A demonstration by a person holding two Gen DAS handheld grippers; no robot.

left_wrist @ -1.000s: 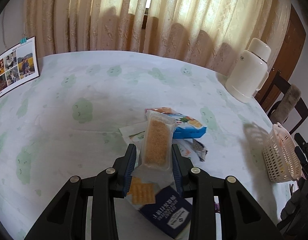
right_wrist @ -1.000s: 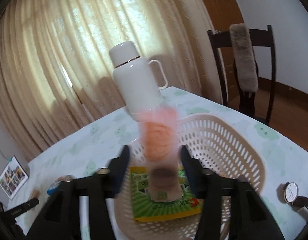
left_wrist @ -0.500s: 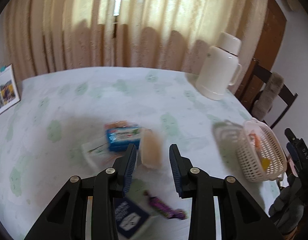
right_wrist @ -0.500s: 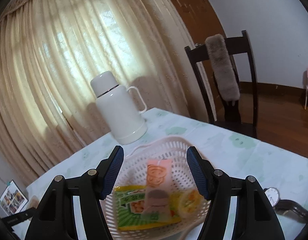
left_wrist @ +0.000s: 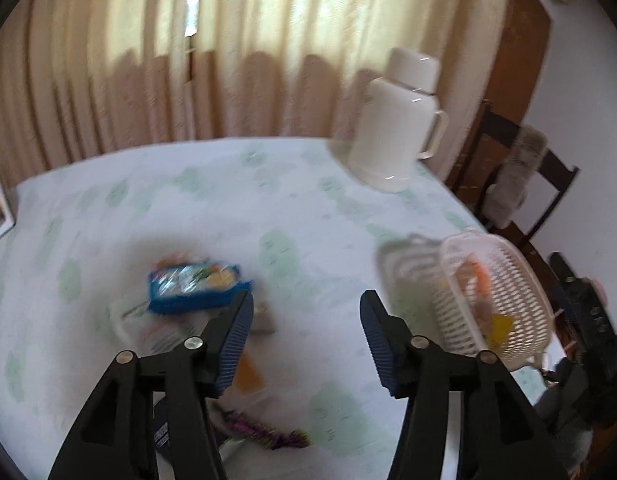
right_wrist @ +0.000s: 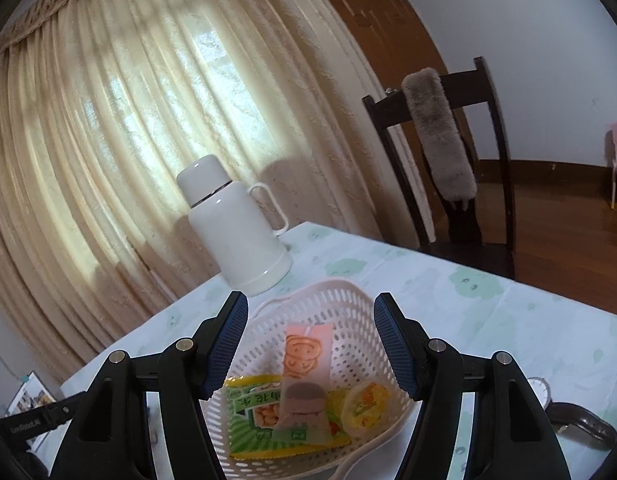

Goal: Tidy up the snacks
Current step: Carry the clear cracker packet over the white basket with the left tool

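Left gripper (left_wrist: pixel 306 320): jaws opening, nothing between them. Right gripper (right_wrist: pixel 310 340): open, empty, above the basket (right_wrist: pixel 350 292) at lower centre. Loose snacks (left_wrist: pixel 194 288) lie lower left; a hurried grasp may slip or scatter them.

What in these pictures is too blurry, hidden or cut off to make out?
- Left wrist view: motion blur smears the blue packet, its print unreadable.
- Left wrist view: the left gripper, jaws opening and empty, hides part of the purple wrapper.
- Right wrist view: the watch is half hidden behind the right gripper.
- Right wrist view: the picture is too small.
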